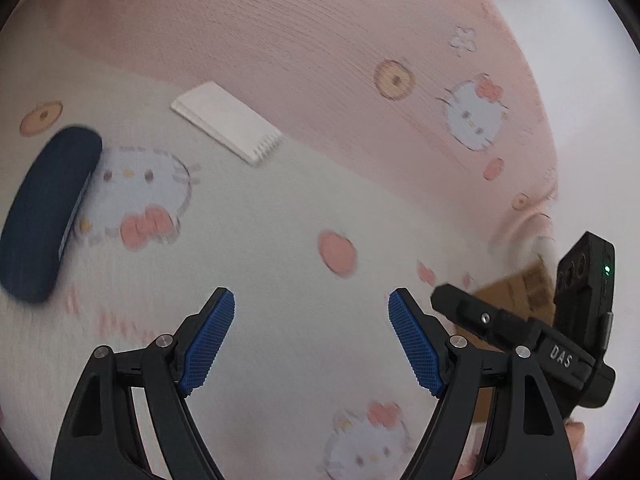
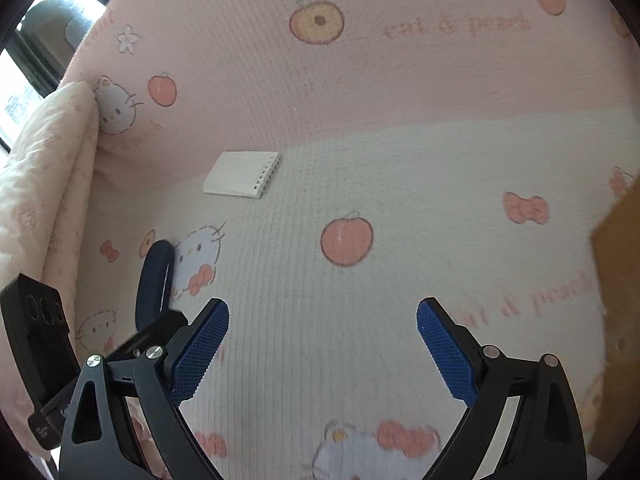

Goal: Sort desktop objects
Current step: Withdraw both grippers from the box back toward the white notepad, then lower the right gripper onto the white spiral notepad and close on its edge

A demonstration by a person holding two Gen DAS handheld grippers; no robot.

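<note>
A pink and cream bedsheet (image 2: 400, 184) printed with cartoon cats, peaches and bows covers the whole soft surface and carries everything else. Its pink band runs across the far side and its cream band lies nearer the cameras. Along the left edge in the right wrist view, a quilted cream blanket (image 2: 44, 184) is bunched up against the sheet.

At the right edge of that same view stands a brown cardboard box (image 2: 618, 300); only one wall of it shows, and the left wrist view catches it as a blurred brown patch with printing behind the other tool, so its shape is hard to judge.

A dark navy glasses case (image 1: 48, 216) lies on the cream band toward the left edge of the sheet, just beside a printed cat face. It is closed, with a pale seam along one long side.

A white spiral notepad (image 2: 242, 176) lies flat where the pink and cream bands meet, well apart from the case, its binding holes on the side toward the middle of the sheet.

The left gripper (image 1: 311, 340) hovers over bare cream sheet with its blue-padded jaws spread wide and nothing between them. The right gripper (image 2: 322, 352) likewise hangs over the cream band, jaws wide apart and empty.
</note>
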